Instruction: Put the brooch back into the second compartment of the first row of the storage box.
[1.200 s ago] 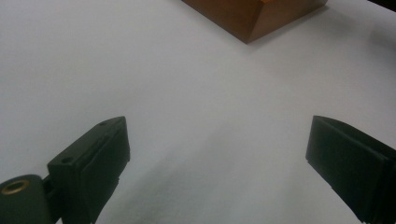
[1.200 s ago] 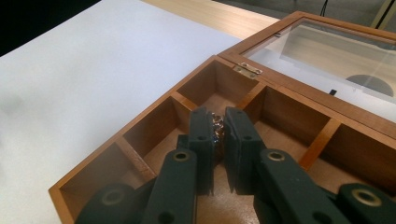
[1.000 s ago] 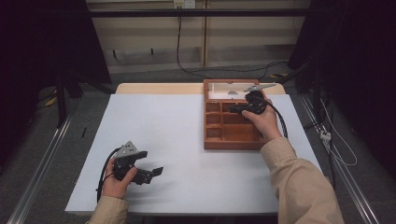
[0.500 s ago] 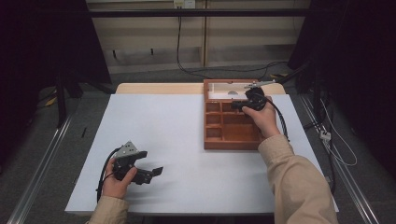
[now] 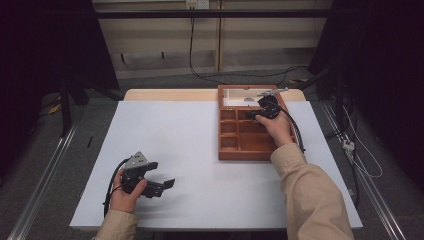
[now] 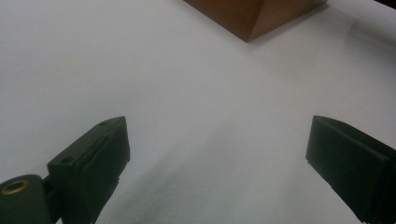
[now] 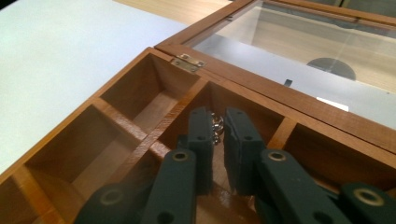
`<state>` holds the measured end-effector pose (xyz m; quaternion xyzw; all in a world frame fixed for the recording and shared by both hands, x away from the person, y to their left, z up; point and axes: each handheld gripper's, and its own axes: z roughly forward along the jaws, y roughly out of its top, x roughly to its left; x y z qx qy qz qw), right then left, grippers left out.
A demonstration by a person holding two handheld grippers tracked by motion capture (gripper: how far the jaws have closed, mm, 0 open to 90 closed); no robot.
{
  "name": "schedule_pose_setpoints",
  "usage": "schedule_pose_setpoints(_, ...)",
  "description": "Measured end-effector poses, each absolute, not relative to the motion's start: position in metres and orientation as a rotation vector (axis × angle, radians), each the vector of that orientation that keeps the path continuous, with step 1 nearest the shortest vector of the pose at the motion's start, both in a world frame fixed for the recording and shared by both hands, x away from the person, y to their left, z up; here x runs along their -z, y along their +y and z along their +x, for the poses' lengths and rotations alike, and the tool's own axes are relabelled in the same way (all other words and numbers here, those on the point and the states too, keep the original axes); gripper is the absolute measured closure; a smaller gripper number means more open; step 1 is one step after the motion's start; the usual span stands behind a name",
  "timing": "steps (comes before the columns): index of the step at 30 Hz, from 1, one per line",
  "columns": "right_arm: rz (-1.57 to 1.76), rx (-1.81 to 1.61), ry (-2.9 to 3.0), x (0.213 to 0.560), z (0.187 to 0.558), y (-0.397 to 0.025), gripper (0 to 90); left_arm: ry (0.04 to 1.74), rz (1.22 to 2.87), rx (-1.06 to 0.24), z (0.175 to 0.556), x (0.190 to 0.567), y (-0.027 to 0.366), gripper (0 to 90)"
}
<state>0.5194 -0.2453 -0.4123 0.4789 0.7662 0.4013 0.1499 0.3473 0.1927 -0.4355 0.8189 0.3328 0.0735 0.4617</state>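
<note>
High view: on the white table [image 5: 200, 150], the left gripper [image 5: 162, 185] rests near the front edge, well apart from the wooden compartment box [image 5: 240, 150], over whose far compartments the right gripper [image 5: 252, 115] reaches. Left gripper view: its jaws stand wide apart over bare table, a corner of the box [image 6: 254, 18] beyond. Right gripper view, closer: the jaws are nearly closed on a small silvery chain-like item [image 7: 216, 127] inside a back-row compartment, beside the brass hinge [image 7: 189, 62] of the opened glass lid [image 7: 289, 51]; the item is too small to identify.
</note>
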Motion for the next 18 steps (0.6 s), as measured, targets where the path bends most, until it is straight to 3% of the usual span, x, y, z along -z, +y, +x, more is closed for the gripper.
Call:
schedule_pose_setpoints(3,1.385,-1.129,2.186,0.412,0.520,-0.243,66.0,0.823,2.020,-0.180,0.348,0.436,0.193,6.0)
schedule_pose_setpoints(12,1.392,-1.186,2.169,0.399,0.508,-0.250,49.3,0.829,2.008,-0.183,0.348,0.435,0.195,6.1)
schedule_pose_setpoints(18,1.394,-1.240,2.162,0.391,0.483,-0.253,27.0,0.829,2.000,-0.186,0.347,0.434,0.195,6.1)
